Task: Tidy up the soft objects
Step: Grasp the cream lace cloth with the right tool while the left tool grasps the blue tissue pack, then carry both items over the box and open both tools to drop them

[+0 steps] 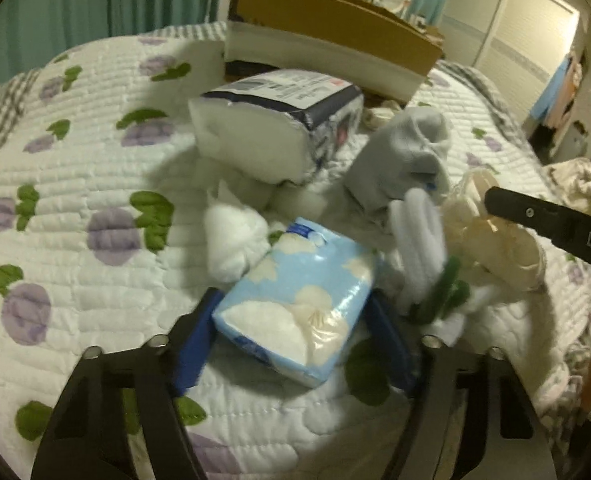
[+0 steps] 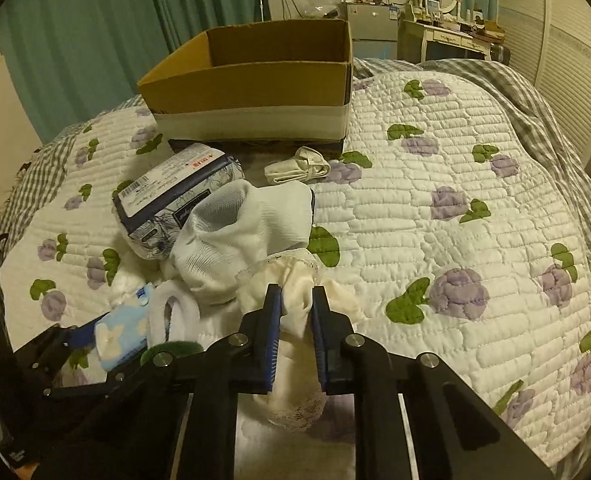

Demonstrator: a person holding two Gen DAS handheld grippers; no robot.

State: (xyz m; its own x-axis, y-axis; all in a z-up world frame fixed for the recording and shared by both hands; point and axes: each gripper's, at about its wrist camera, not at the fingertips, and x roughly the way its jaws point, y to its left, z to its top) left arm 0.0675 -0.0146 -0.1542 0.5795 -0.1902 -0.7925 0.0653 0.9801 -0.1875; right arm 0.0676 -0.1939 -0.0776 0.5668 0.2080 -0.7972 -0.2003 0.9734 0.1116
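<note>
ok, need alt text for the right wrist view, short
The right gripper pinches a cream lace-trimmed cloth above a white quilt with purple flowers. Left of it lie a white sock, a dark tissue pack and a blue tissue pack; behind stands an open cardboard box.

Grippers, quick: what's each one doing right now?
Left gripper: fingers closed on the blue tissue pack.
Right gripper: fingers closed on the cream lace-trimmed cloth.

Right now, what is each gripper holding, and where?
Left gripper: the blue tissue pack, clamped across its side faces. Right gripper: the cream lace-edged cloth, pinched at a bunched middle fold.
</note>
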